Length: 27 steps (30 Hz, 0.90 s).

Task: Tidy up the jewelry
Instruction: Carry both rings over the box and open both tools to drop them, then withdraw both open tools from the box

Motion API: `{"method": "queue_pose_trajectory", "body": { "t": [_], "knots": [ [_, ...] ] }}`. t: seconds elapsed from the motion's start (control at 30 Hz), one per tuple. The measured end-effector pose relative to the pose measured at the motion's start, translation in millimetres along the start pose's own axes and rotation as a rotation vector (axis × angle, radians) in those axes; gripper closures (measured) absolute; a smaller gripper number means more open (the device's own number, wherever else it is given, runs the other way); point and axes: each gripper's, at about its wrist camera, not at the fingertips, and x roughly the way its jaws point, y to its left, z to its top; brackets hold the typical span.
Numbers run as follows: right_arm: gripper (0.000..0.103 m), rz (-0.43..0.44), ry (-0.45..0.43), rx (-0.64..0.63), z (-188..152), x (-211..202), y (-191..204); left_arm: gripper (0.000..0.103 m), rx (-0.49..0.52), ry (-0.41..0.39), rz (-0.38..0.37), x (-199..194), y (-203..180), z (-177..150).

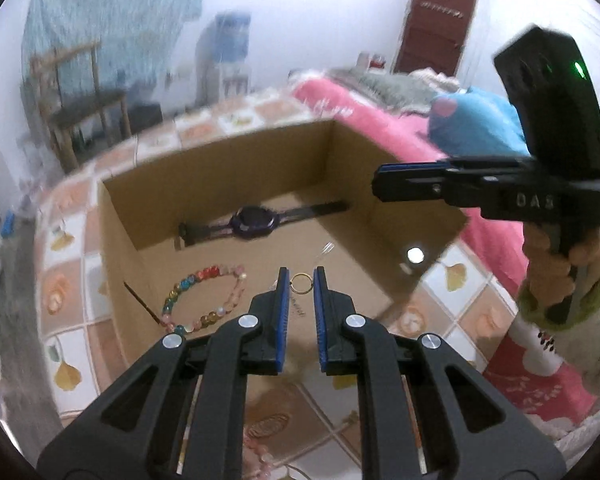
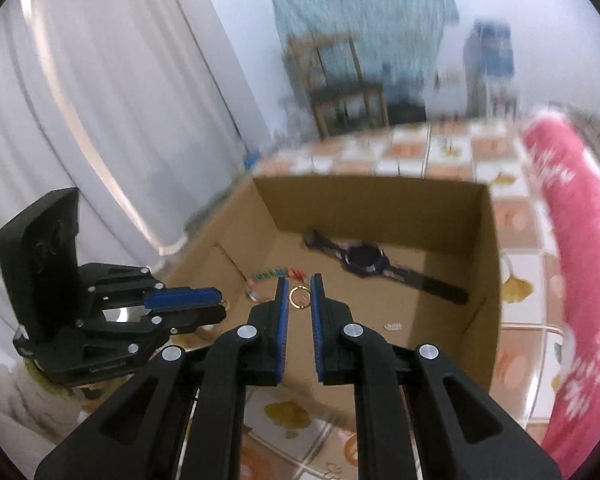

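Observation:
An open cardboard box (image 1: 404, 216) sits on a tiled table. On its floor lie a dark watch (image 1: 254, 219), a colourful bead bracelet (image 1: 204, 298) and a gold ring (image 1: 301, 283). My left gripper (image 1: 300, 280) hovers over the box's near edge, jaws a little apart and empty, with the ring seen between the tips on the floor below. My right gripper (image 1: 380, 184) is at the right, above the box wall. In the right wrist view the right gripper (image 2: 299, 286) is open and empty above the ring (image 2: 299, 297); the watch (image 2: 366, 260) and the left gripper (image 2: 220, 306) also show.
The table (image 1: 72, 240) has an orange and white tile pattern. A pink blanket (image 1: 340, 104) lies to the right of the box. A small silver item (image 2: 392, 326) lies on the box floor. A wooden chair (image 1: 80, 96) and a white curtain (image 2: 100, 120) stand behind.

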Motion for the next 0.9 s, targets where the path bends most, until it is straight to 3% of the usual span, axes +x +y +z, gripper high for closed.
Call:
{"method": "queue_pose_trajectory", "body": {
  "t": [0.13,0.27,0.4,0.57,0.9],
  "knots": [
    [0.092,0.031,0.148,0.084,23.3,42.9,-28.5,0.092,-0.057,0.069,-0.017,21.3,21.0,5.3],
    [0.090,0.018,0.188,0.148,34.5,61.2,-45.7,0.089,-0.088,0.080,-0.021,27.9,29.8,5.1],
    [0.084,0.012,0.162,0.177,36.8,59.5,-53.8,0.080,-0.095,0.065,-0.010,27.1,32.0,3.5],
    [0.081,-0.008,0.125,0.168,38.2,49.5,-53.5,0.078,-0.097,0.038,0.000,19.6,35.1,5.6],
    [0.063,-0.032,-0.028,0.137,32.4,-5.5,-45.3,0.071,-0.122,-0.067,0.018,-20.7,38.4,0.8]
  ]
}}
